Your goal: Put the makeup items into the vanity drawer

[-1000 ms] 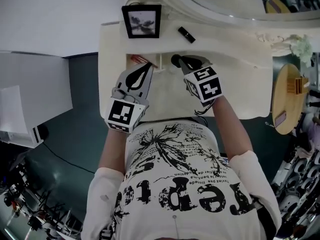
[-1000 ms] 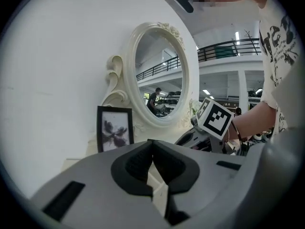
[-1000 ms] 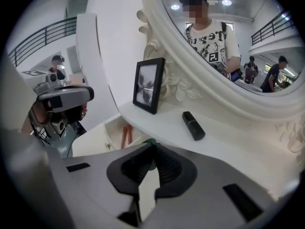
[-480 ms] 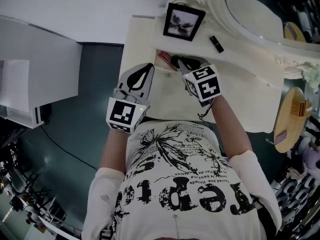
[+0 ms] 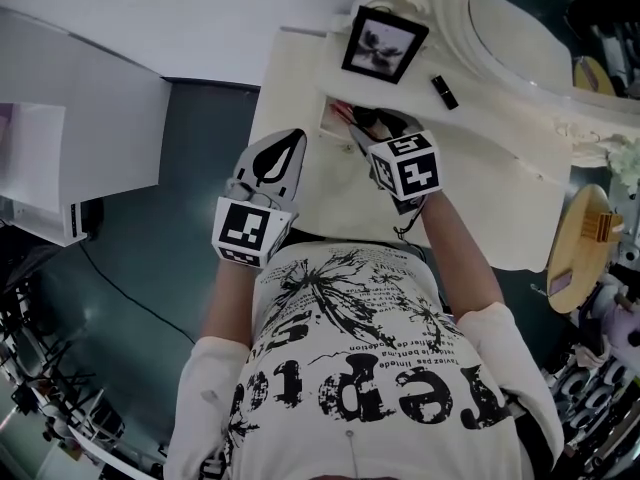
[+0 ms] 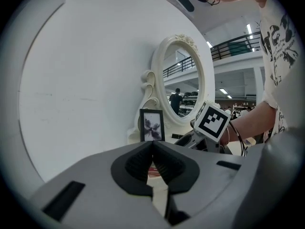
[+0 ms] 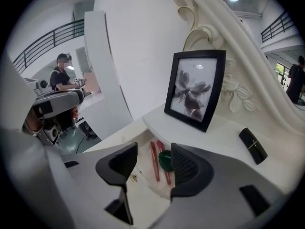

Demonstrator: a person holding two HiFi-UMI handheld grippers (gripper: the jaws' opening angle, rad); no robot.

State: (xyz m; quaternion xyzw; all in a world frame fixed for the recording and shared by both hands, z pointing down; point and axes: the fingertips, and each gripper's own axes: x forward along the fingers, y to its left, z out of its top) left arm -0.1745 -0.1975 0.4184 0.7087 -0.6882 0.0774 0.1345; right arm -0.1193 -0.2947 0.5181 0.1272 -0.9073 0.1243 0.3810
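Head view: both tools are held side by side over the cream tabletop (image 5: pixel 330 196), just in front of the person's printed shirt. Left tool (image 5: pixel 292 138): grey plastic jaws clenched tip to tip, ribbed black pads meeting, nothing between them. Right tool (image 7: pixel 153 151): jaws have just been opening and stand apart, with the pads pressing on nothing.

Right gripper view, past those jaws: a small vanity drawer (image 7: pixel 143 168) is pulled out from under the raised back tier. It is a shallow cream box with a smooth pale floor. In it are two slim red pencils (image 7: pixel 154 160), side by side lengthwise, and a round dark-green compact (image 7: pixel 165 159) against them. The compact sits just beside the tool's right pad and is partly hidden by it. A tiny gold speck (image 7: pixel 134 178) lies left of the pencils, too small to name.

Beyond, on the raised tier (image 7: pixel 224 137), a black lipstick tube (image 7: pixel 253 145) with a thin gold band lies flat, outside the drawer. Near it a black-framed picture (image 7: pixel 196 88) stands upright, with a grey flower print and a glossy face.

Farthest: an oval mirror (image 6: pixel 183 78) in a carved cream frame with scrollwork, beside a plain white wall.
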